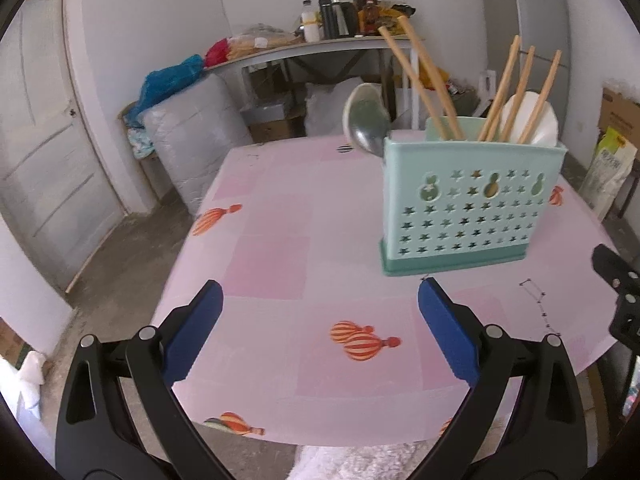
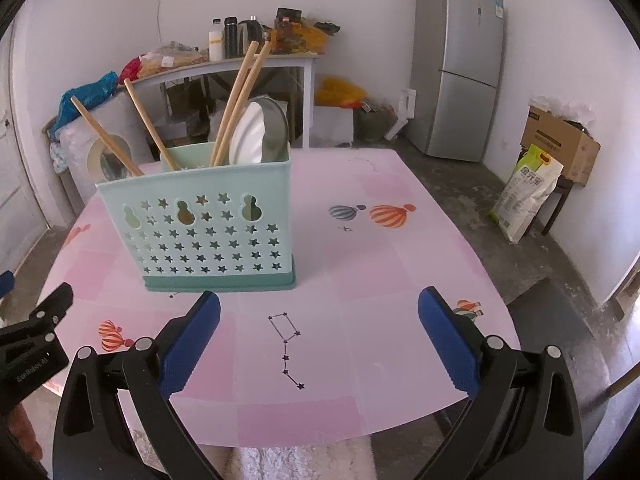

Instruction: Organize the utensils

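Note:
A mint-green utensil holder [image 1: 468,208] with star cut-outs stands on the pink table [image 1: 280,264]; it also shows in the right wrist view [image 2: 208,228]. Several wooden chopsticks [image 1: 516,92] stand in it, with a white spoon [image 1: 540,120] and a metal ladle [image 1: 364,120]. The chopsticks [image 2: 240,100], the white spoon [image 2: 248,132] and a metal spoon [image 2: 276,128] also show in the right wrist view. My left gripper [image 1: 320,296] is open and empty, near and left of the holder. My right gripper [image 2: 320,304] is open and empty, near and right of it.
A door [image 1: 44,152] is at the left. A cluttered side table [image 2: 224,60] stands at the back wall, a fridge [image 2: 460,68] at the back right, a cardboard box [image 2: 560,140] and a sack [image 2: 524,192] on the floor at the right.

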Available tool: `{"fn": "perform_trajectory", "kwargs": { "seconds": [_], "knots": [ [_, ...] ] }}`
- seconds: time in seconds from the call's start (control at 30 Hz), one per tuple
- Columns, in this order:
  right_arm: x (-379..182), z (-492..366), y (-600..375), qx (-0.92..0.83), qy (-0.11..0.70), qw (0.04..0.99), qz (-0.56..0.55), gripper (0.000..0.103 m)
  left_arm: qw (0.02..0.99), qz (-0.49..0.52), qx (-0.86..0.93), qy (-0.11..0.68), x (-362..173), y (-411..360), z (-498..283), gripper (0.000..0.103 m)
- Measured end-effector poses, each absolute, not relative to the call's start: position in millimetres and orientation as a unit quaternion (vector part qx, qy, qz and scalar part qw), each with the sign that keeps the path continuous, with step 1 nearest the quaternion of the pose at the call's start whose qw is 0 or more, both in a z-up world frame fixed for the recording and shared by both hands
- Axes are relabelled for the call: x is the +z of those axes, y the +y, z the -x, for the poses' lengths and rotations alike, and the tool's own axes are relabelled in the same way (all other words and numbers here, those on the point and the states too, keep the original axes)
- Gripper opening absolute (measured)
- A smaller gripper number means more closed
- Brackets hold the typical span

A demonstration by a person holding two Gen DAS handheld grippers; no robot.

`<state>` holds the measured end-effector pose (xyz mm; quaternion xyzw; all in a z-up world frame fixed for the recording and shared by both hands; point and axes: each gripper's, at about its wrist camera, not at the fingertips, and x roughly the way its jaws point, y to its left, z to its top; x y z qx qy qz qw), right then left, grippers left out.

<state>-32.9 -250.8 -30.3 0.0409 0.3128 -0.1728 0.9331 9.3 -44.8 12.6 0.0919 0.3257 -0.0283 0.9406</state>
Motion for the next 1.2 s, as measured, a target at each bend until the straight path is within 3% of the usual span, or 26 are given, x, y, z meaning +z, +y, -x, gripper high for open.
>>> {"fn": "perform_trajectory", "kwargs": {
  "seconds": [1.2],
  "knots": [
    [-35, 31, -253, -0.189, 0.321, 0.928, -0.034, 0.096, 0.939, -0.086, 0.014, 0.334, 14, -28, -13, 0.094]
  ]
}}
